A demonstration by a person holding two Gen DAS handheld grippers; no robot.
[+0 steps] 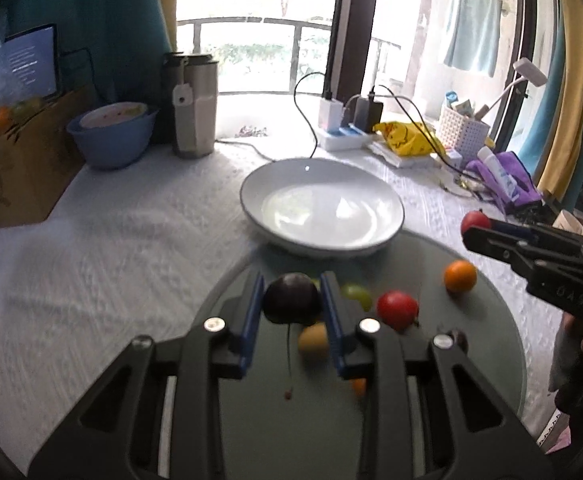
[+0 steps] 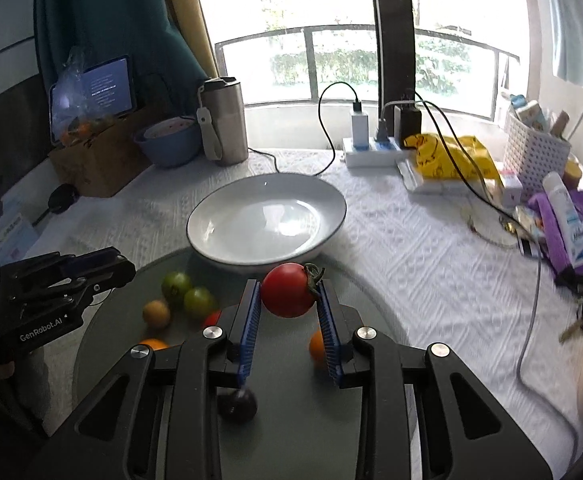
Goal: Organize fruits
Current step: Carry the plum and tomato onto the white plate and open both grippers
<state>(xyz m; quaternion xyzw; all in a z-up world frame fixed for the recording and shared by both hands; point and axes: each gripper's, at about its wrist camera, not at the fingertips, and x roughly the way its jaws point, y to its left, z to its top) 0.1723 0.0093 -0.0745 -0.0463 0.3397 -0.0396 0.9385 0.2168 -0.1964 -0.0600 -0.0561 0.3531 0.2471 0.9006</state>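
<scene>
bowl [image 2: 267, 224]: on tablecloth [image 2: 403, 256], just behind round mat [image 2: 291, 432]
loose fruits [image 2: 189, 296]: on mat, before bowl
power strip [image 2: 371, 152]: behind bowl, right
tumbler [image 2: 225, 120]: behind bowl, left
basket [image 2: 535, 152]: far right
left gripper [image 1: 291, 300]: cherry [image 1: 291, 298] between pads
right gripper [image 2: 289, 292]: tomato [image 2: 287, 290] between pads

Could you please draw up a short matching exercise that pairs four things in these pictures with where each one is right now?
Things:
1. red tomato
2. dark cherry
3. white bowl
4. steel tumbler

Places:
A. at the table's far edge, by the window
B. between the left gripper's fingers
C. empty, just beyond the round grey mat
D. between the right gripper's fingers

Pairs: 1-D, 2-B, 3-C, 4-A
</scene>
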